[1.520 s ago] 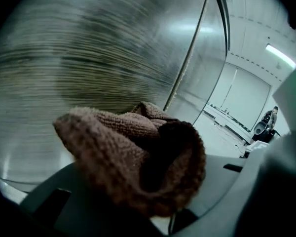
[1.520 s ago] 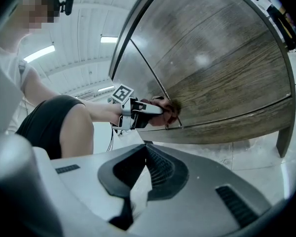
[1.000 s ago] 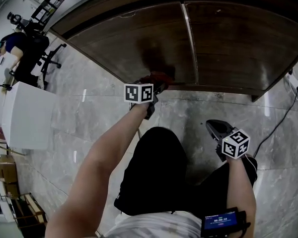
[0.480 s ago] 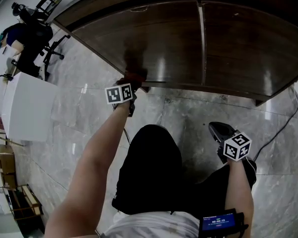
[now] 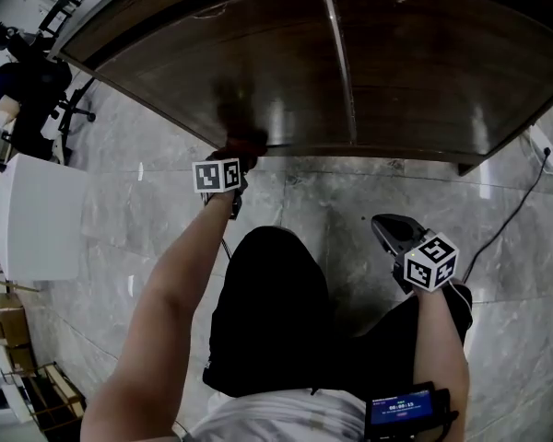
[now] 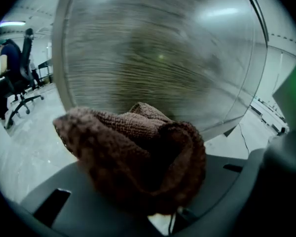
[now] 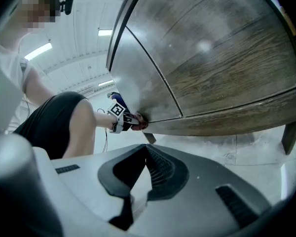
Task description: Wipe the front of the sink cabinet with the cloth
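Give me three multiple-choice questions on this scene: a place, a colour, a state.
1. Where does the cloth touch the cabinet?
A bottom edge of the left door
B right door's top
C side panel
2. The cloth's colour?
A white
B reddish brown
C blue
3. The left gripper has its jaws:
A open, empty
B shut on a sponge
C shut on the cloth
Key: A, the head view shows it low on that door; B, clear in the left gripper view; C, the cloth bunches between them.
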A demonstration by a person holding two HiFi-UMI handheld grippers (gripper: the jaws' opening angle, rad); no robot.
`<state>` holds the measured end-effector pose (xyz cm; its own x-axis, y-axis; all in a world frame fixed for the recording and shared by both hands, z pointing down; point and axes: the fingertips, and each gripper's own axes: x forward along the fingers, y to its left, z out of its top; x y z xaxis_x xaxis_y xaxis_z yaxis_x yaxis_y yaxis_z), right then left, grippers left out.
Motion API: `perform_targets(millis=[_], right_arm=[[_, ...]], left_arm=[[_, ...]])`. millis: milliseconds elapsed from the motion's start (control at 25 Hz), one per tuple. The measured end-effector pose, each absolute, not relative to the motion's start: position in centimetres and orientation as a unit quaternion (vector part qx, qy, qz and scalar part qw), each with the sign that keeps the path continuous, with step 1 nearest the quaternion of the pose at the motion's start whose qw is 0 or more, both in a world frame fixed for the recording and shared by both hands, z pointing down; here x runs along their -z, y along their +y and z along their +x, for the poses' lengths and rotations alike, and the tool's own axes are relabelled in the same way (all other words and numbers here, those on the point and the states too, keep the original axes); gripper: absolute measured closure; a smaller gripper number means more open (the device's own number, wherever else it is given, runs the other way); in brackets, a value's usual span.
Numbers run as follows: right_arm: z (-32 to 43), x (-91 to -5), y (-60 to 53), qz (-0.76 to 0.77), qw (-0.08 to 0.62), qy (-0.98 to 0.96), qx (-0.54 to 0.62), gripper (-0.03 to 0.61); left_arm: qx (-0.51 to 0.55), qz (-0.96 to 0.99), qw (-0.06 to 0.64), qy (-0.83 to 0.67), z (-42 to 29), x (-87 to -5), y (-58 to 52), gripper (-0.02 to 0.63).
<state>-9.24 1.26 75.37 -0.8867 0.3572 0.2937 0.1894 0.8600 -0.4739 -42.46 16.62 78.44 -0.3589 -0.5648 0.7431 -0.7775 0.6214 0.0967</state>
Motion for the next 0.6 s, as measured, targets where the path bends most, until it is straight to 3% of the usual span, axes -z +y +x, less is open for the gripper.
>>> perform_targets(millis=[600], right_arm=[[-7.6,-72.3,-0.1,-0.111,0.150,-0.959,-0.214,0.566]], left_arm=[[-0.166,0.597,0.406,-0.672,-28.4,-79.1,-0.5,0.491]])
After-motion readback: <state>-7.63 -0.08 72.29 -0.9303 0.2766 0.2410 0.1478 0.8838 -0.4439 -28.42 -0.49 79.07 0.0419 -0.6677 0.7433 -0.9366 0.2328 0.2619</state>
